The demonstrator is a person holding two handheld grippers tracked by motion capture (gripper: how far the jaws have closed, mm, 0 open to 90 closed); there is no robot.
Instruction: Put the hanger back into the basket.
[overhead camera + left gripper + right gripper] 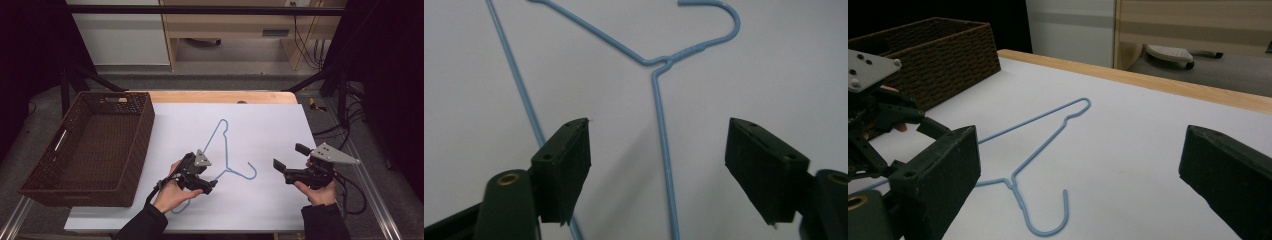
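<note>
A light blue wire hanger (226, 147) lies flat on the white table top (270, 125), its hook (252, 172) toward the near side. My left gripper (210, 176) is low over the hanger's near arm, just left of the neck, and stands open. In the left gripper view one wire (663, 150) runs up between the two open jaws to the twisted neck, untouched by either jaw. My right gripper (290, 156) is held to the right of the hook, open and holding nothing. The hanger (1038, 135) lies ahead of the right gripper (1080, 145), whose jaws are wide apart.
A dark brown wicker basket (142, 130) with nothing inside stands at the table's left, and its wall (948, 55) is seen in the right gripper view. A wooden strip (220, 96) borders the far edge. Black frame bars and cables stand around the table.
</note>
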